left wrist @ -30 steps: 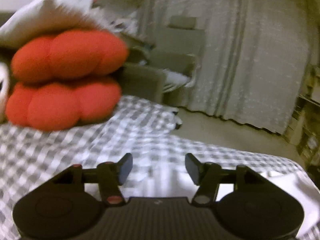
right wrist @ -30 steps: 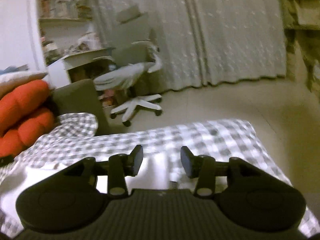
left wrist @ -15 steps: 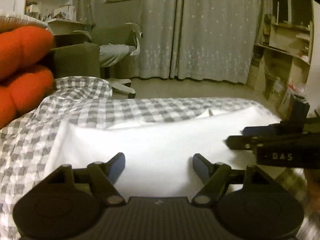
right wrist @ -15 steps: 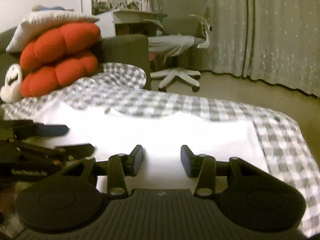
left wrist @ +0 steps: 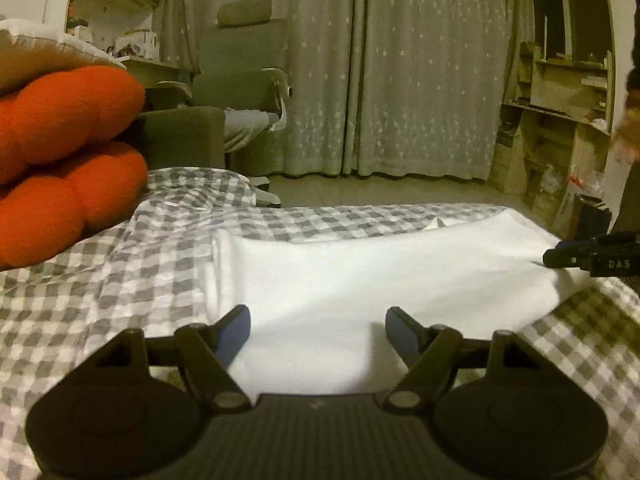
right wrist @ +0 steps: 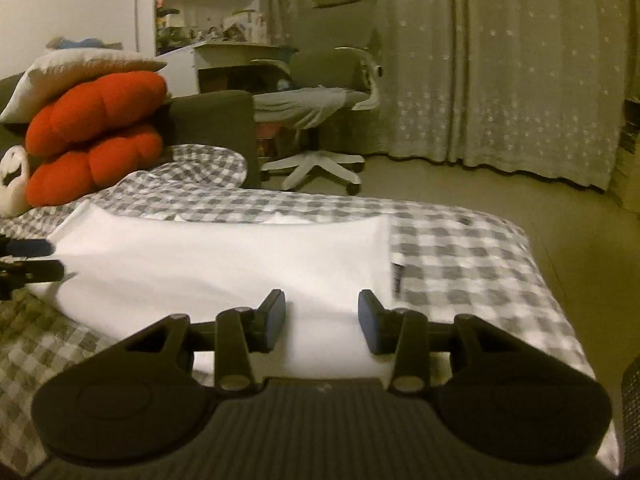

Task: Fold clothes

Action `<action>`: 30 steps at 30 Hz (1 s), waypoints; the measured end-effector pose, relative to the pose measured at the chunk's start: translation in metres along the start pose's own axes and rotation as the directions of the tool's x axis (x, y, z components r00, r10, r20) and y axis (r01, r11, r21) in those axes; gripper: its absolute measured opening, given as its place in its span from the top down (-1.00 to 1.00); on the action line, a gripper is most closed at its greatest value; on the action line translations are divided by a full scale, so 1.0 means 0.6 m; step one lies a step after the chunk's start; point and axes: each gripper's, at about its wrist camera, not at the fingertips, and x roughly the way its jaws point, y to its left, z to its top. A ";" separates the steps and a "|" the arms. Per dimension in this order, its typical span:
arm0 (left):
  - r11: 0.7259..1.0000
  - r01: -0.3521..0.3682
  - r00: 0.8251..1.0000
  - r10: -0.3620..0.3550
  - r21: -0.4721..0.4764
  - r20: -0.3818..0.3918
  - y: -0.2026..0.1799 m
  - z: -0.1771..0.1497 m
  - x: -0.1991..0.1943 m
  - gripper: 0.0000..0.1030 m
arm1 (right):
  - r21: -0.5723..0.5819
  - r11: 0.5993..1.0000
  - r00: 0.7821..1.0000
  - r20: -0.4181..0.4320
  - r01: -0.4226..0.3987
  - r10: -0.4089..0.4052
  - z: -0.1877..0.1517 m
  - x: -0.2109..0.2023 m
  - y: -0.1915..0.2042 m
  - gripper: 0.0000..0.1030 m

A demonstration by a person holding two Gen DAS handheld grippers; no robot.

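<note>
A white garment (left wrist: 360,276) lies spread flat on a grey-and-white checked bedspread (left wrist: 100,292). My left gripper (left wrist: 318,330) is open just above its near edge, close to the left end. The right gripper's tips (left wrist: 588,258) poke in from the right edge of that view. In the right wrist view the same white garment (right wrist: 224,264) fills the middle, a small dark label (right wrist: 397,278) showing at its right edge. My right gripper (right wrist: 322,320) hangs open over the near edge towards the right end, nothing between its fingers. The left gripper's tips (right wrist: 30,260) show at the far left.
Two red cushions (right wrist: 96,136) under a white pillow (right wrist: 76,70) are stacked at the bed's left end. Beyond the bed stand a grey armchair (right wrist: 212,120), an office chair (right wrist: 332,92), curtains (left wrist: 400,80) and wooden shelves (left wrist: 560,120). The bedspread drops off at the far and right edges.
Both grippers swung round from facing the room and cushions to facing the white garment, then settled lower and nearer its front edge. Both stayed open.
</note>
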 end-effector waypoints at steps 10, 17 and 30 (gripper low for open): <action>0.966 -0.007 0.999 -0.003 -0.259 -0.038 0.053 -0.008 -0.048 -0.54 | 0.037 0.999 1.000 0.025 0.006 -0.007 -0.003 -0.043 0.001 0.10; 0.827 0.050 0.994 -0.096 -0.561 -0.054 0.108 -0.044 -0.063 -0.53 | 0.094 0.995 1.000 0.028 -0.013 0.010 -0.006 -0.055 0.002 0.10; 0.800 -0.075 0.987 -0.026 -0.595 -0.159 0.071 -0.052 -0.049 -0.52 | 0.087 0.995 0.999 0.009 -0.052 0.051 -0.015 -0.061 0.031 0.02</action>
